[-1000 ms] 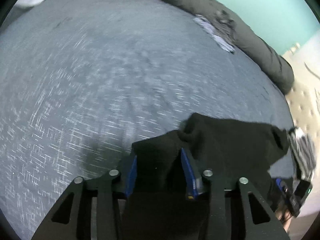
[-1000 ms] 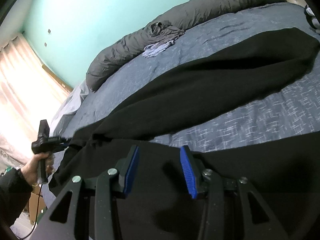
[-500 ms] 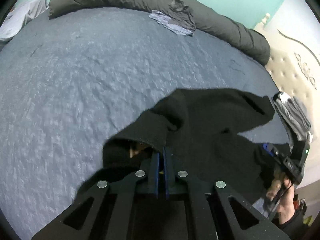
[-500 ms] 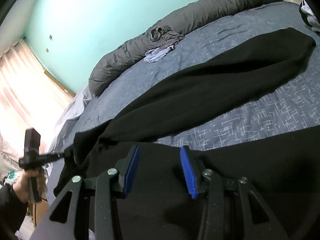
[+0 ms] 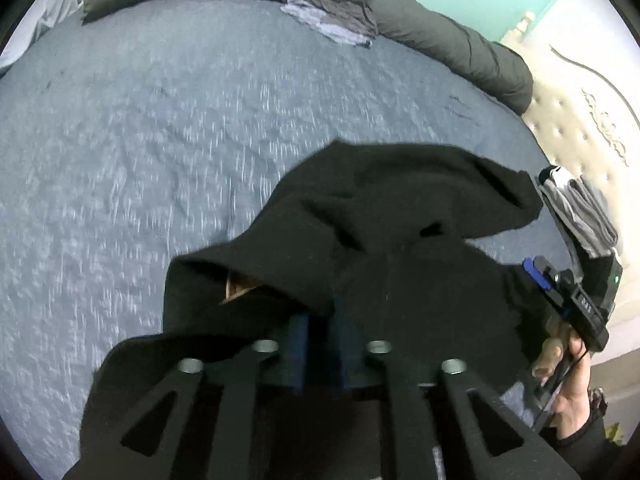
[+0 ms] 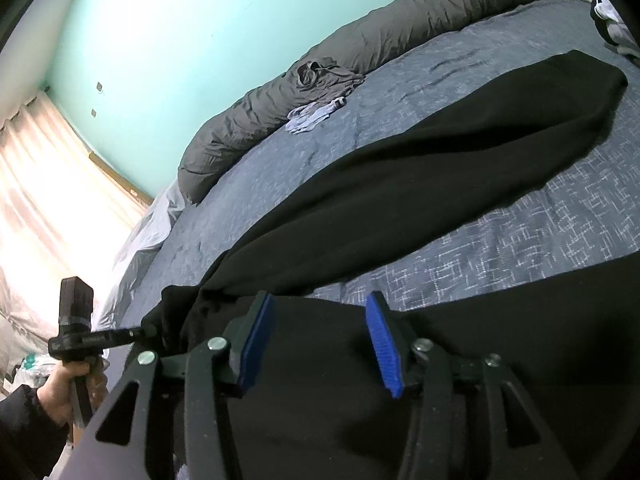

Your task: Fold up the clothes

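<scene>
Black garment (image 5: 400, 216) lies half-folded on the bed (image 5: 160, 140) — left gripper (image 5: 322, 322) jaws opening, cloth between them; right gripper (image 6: 320, 344) jaws opening, apart over it — smoothing and further folds remain.

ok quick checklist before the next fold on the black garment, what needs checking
1. Left gripper letting go: its jaws are opening, with black garment folds bunched over the pads. Cannot tell if free.
2. Right gripper clear of cloth: jaws opening, pads wide apart above the fabric, nothing pinched. Ok.
3. Long part of the garment lying flat across the bedspread: ok.
4. Near end smoothed: still humped and creased in the left wrist view. Not ok.
5. Room on the bed beyond the garment: bare bedspread up to the grey duvet roll. Ok.
</scene>
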A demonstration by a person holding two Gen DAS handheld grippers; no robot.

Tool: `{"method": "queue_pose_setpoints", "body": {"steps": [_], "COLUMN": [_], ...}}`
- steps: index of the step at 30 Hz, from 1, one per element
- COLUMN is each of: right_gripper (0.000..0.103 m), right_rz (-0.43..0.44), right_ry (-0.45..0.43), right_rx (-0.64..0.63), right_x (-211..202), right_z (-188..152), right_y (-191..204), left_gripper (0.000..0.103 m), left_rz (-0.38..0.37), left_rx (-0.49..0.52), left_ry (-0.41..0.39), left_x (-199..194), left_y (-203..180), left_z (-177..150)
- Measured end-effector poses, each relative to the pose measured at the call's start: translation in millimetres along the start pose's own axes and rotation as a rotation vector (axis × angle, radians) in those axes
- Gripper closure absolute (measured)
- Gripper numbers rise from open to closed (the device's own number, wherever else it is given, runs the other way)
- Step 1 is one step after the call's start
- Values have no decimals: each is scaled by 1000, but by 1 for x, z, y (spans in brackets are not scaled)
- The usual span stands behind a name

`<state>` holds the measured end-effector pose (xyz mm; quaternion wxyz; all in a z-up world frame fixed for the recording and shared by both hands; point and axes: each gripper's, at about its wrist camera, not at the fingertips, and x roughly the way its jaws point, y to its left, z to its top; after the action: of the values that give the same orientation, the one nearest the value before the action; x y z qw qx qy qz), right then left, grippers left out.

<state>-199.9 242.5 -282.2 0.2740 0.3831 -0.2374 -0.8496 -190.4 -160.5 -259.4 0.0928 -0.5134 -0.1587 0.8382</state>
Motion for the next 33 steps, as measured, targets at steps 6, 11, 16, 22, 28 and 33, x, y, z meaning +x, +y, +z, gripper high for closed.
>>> {"method": "queue_pose_setpoints", "body": {"steps": [6,11,16,22,28,33], "right_gripper": [53,53,53,53,53,53], "right_rz": [3,2,3,4,6,8], "right_ry": [6,5,8,9,8,8], "right_rx": [-3,2,3,6,4,8], "right_x": [0,0,2,2,2,2], "right_z": [0,0,-1,-1,-2,-2], "right_y": [0,-2,-1,-1,1,1], "left_gripper": [49,50,65,99,100,100], "left_rz": [-34,-73,-80,-31,56,150], "left_rx": [-66,-139,-194,-166,-107,-134], "left_ry": [-33,-62,-67,-69,-200,-354], "left_x": [2,1,5,1,-48,-119], "left_y": [3,17,32,35,32,51], "left_z": [24,36,41,40,51,72]}}
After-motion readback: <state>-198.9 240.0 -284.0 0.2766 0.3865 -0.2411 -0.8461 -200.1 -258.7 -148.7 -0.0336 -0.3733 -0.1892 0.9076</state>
